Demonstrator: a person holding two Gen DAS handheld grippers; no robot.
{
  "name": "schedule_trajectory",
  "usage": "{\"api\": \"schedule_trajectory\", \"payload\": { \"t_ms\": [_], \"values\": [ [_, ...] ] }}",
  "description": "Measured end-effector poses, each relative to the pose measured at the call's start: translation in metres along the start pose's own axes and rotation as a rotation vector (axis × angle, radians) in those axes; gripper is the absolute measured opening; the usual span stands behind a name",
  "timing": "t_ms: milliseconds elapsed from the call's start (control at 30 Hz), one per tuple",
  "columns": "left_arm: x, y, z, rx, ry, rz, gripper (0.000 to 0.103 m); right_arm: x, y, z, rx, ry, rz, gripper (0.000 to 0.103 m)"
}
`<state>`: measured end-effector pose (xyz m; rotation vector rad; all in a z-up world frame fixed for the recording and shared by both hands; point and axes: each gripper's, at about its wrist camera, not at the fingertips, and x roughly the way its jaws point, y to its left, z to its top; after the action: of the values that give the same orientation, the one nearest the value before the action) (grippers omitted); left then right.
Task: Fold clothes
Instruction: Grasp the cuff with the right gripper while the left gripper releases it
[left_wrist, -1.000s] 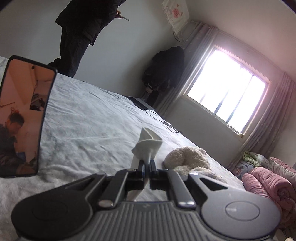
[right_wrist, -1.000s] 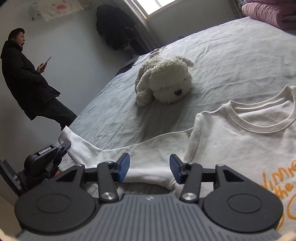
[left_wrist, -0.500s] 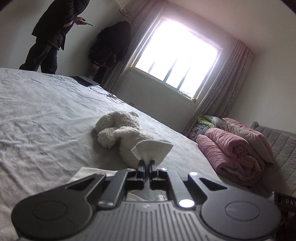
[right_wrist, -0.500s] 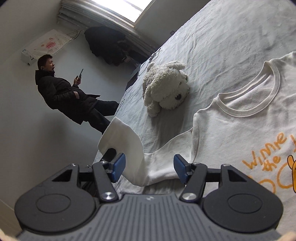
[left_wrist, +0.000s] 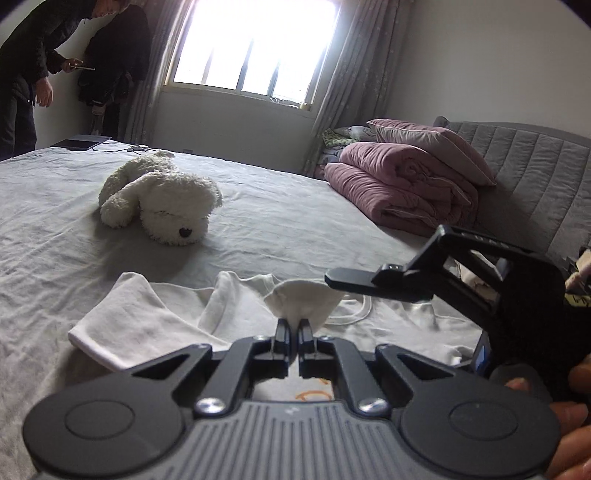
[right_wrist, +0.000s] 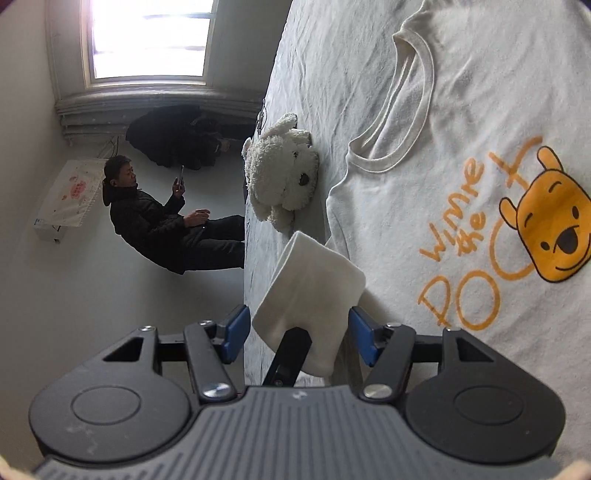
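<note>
- The left gripper (left_wrist: 291, 334) points slightly down over the bed (left_wrist: 55, 229); its fingers are closed on the cuff (left_wrist: 303, 301) of the sleeve (right_wrist: 310, 291).
- The right gripper (right_wrist: 295, 336) is rolled to its side, fingers apart, not pressing the sleeve between them.
- The shirt (right_wrist: 480, 166) lies flat, its collar (right_wrist: 410, 99) toward the window (left_wrist: 255, 44).
- Beyond are a plush dog (left_wrist: 162, 197) and free sheet up to the edge.
</note>
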<state>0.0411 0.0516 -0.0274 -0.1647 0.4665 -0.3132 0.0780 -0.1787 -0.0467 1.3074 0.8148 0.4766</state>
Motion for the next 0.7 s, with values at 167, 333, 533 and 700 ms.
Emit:
{"api": "schedule_trajectory", "payload": {
  "t_ms": [167,333,533,700],
  "values": [
    [0.002,-0.016,-0.011,0.068,0.027,-0.041,0.004,-0.008,0.002,-0.001,-0.010,-0.007,-0.017,0.063],
    [0.006,-0.022,-0.016,0.077,0.060,-0.111,0.008,-0.012,0.000,-0.001,-0.021,-0.020,-0.063,0.063],
    [0.013,-0.017,-0.025,0.085,0.142,-0.216,0.015,-0.018,-0.013,0.003,-0.005,-0.038,-0.120,0.063],
    [0.007,-0.016,-0.028,0.127,0.185,-0.296,0.035,-0.020,-0.024,0.003,-0.001,-0.039,-0.171,0.063]
  ]
}}
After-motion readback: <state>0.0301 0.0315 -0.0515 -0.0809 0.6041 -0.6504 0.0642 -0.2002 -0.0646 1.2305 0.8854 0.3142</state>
